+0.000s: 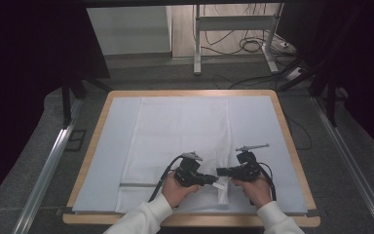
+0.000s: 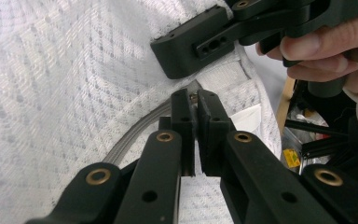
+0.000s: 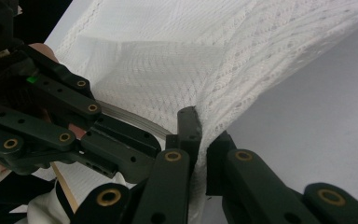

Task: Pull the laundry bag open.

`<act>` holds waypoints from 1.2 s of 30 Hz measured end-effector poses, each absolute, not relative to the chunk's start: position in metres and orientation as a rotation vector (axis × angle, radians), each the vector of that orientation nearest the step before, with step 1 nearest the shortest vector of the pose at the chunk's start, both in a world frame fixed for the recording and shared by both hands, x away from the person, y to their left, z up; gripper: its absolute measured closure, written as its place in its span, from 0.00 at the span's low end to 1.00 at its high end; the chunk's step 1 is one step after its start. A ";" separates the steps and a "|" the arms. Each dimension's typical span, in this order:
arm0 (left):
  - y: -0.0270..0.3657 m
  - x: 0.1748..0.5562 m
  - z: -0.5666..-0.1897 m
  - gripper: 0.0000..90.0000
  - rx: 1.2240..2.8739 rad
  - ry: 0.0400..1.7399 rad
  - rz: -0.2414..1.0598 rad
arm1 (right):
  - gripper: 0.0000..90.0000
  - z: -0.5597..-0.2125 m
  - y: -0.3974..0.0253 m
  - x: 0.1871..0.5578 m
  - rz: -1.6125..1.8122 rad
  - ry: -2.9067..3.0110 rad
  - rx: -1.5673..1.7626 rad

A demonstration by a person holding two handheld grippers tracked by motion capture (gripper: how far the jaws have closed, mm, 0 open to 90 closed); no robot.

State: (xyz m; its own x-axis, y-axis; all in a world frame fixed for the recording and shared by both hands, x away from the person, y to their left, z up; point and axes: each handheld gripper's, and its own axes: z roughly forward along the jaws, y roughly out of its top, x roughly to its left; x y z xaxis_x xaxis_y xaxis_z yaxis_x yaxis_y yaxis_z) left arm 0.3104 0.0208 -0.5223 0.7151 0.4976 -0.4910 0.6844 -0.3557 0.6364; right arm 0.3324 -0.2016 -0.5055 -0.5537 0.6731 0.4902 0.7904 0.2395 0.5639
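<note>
A white mesh bag [image 1: 180, 131] lies flat on the table, with a grey zipper [image 1: 139, 185] along its near edge. My left gripper [image 1: 211, 181] is at the zipper's right end. In the left gripper view, the left gripper [image 2: 195, 100] is shut on a small metal zipper pull [image 2: 194, 97] at the end of the grey zipper [image 2: 135, 133]. My right gripper [image 1: 220, 171] faces it, almost touching. In the right gripper view, the right gripper [image 3: 204, 130] is shut on a raised fold of the mesh [image 3: 242, 79] beside the zipper [image 3: 130, 119].
The bag lies on a pale mat [image 1: 263, 131] that covers a wooden-rimmed table [image 1: 92, 146]. Beyond the far edge are a metal frame's legs [image 1: 197, 44] and loose cables [image 1: 253, 46] on the floor. Rails run along both sides of the table.
</note>
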 end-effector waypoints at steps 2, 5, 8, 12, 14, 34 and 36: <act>0.022 0.312 -0.526 0.97 2.026 0.918 -0.283 | 0.98 -0.505 -0.203 0.333 -1.217 -2.351 -1.402; 0.025 0.313 -0.528 0.97 2.025 0.924 -0.288 | 0.98 -0.505 -0.205 0.333 -1.218 -2.350 -1.399; 0.025 0.312 -0.525 0.97 2.022 0.920 -0.282 | 0.98 -0.505 -0.205 0.333 -1.221 -2.350 -1.398; 0.026 0.311 -0.524 0.97 2.024 0.917 -0.280 | 0.98 -0.505 -0.206 0.333 -1.218 -2.352 -1.400; 0.026 0.311 -0.524 0.97 2.026 0.919 -0.276 | 0.98 -0.506 -0.206 0.333 -1.219 -2.353 -1.402; 0.038 0.306 -0.521 0.97 2.038 0.935 -0.218 | 0.98 -0.506 -0.207 0.332 -1.216 -2.352 -1.399; 0.040 0.306 -0.521 0.97 2.037 0.938 -0.222 | 0.98 -0.506 -0.207 0.332 -1.217 -2.354 -1.398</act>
State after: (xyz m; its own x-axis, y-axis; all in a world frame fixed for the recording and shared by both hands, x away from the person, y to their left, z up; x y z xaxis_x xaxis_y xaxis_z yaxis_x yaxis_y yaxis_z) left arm 0.3058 0.0400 -0.5208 0.7018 0.5369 -0.4682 0.6898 -0.3482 0.6348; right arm 0.3316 -0.2073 -0.5056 -0.5563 0.6707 0.4907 0.7881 0.2384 0.5675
